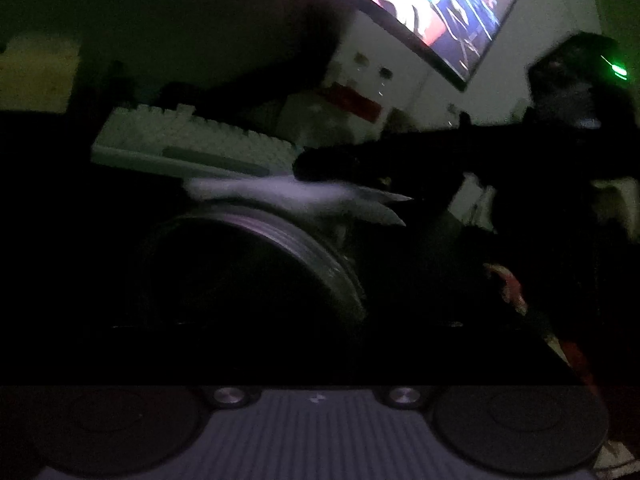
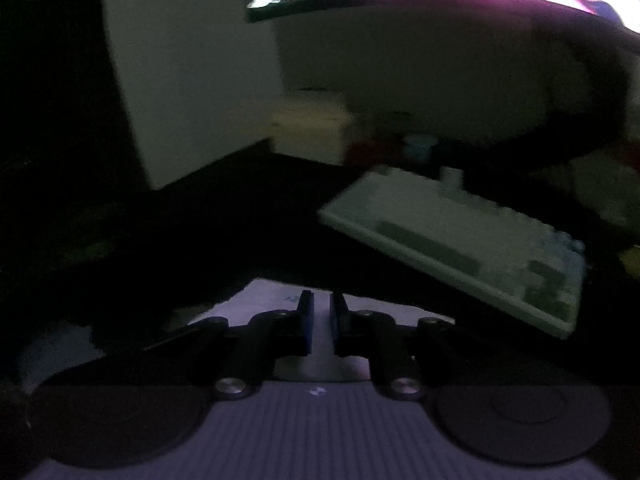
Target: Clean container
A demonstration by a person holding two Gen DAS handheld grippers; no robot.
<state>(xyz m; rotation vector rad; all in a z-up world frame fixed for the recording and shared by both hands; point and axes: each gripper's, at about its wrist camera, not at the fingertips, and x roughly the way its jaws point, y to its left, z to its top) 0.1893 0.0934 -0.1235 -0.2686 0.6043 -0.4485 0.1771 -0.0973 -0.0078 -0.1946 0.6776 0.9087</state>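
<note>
Claw state: the left gripper's fingers are lost in darkness in its own view; whether it is released or grasping cannot be told.
Container [image 1: 280,248]: lies on its side directly ahead of the left gripper, its threaded rim turned right.
Wipe [image 1: 280,190]: a white sheet is draped over the container's upper wall.
Right gripper [image 1: 316,162]: clenched, the wipe apparently pinched at its tips.
Technique: the wipe is best drawn along the wall and around the threads, with the container steadied first.
Rear edge: the keyboard [image 1: 192,140] lies just behind the container; strokes are to be kept short of it.
Open room: the dark desk to the left appears free; the monitor [image 1: 440,0] hangs well above.
</note>
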